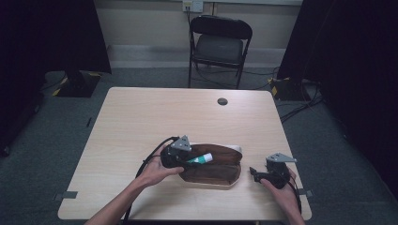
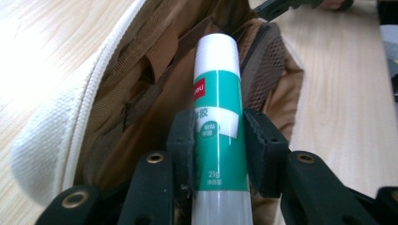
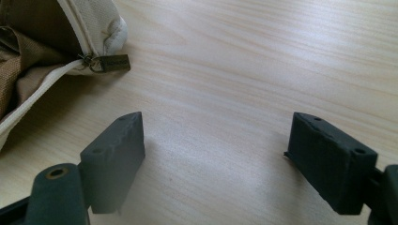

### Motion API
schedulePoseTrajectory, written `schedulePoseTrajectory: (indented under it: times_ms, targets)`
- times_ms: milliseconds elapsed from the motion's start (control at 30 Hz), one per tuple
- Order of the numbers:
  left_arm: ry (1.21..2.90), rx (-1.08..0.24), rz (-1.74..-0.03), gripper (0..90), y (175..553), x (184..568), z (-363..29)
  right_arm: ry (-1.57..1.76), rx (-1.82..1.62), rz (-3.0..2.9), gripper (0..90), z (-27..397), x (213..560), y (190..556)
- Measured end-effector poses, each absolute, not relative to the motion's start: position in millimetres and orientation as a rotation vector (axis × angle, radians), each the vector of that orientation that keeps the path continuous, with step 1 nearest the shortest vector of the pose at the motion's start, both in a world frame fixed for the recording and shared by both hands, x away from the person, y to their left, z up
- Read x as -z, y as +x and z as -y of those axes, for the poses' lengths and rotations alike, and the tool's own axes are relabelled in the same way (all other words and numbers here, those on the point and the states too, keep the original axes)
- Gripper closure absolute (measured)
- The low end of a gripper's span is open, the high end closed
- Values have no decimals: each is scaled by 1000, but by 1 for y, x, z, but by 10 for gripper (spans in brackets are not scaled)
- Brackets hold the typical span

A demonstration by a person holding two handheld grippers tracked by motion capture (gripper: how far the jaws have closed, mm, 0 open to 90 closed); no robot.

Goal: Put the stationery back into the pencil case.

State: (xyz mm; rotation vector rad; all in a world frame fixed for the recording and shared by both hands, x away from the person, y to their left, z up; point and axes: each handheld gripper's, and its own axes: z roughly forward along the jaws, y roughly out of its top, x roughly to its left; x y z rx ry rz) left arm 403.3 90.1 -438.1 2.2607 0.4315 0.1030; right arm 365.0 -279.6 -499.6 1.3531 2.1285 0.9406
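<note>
Left gripper (image 1: pixel 187 162) clamps a green-and-white glue stick (image 1: pixel 201 159) by its lower body, jaws pressed flat on both sides of the label; in the left gripper view the glue stick (image 2: pixel 217 112) points cap-first into the open mouth of the pencil case (image 2: pixel 141 93). From the high view the stick hangs over the brown interior of the pencil case (image 1: pixel 213 174), which lies unzipped near the front middle of the table (image 1: pixel 141 117). Right gripper (image 1: pixel 261 176) rests low on the wood just right of the case, jaws wide apart and holding nothing; the right gripper view shows bare tabletop between them, with the zipper pull (image 3: pixel 110 63) lying on the wood beyond the left jaw.

Judgement: the step in hand is most likely placing the stick inside the case. To do it well, the left hand should lower the stick along the case's length, cap leading, until it sits on the lining, and only then loosen the jaws; letting go from height risks a roll out over the cream edge. The inner loops and mesh pocket could snag the cap, so a shallow angle is preferable.

Room: the case mouth is long but narrow. The far half of the table is open apart from a small dark round fitting (image 1: pixel 222 101). The right gripper is near the table's front right edge, with little margin there
</note>
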Motion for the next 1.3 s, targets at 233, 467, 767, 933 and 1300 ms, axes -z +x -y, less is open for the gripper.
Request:
schedulePoseTrajectory:
  times_ms: [233,467,767,933,1300]
  targets:
    - [2210,-136,-458,613,405,437,-92,1356,-940,-2129,182,280,499,365]
    - [2183,-126,-468,608,403,433,-101,1355,-940,-2129,181,280,500,365]
    - [2157,-118,-492,624,397,428,-115,1354,-940,-2130,182,280,500,365]
    - [2128,-120,-518,602,393,422,-128,1354,-940,-2130,181,280,500,365]
    - [2076,-86,-620,385,387,425,-161,1354,-940,-2129,182,280,500,365]
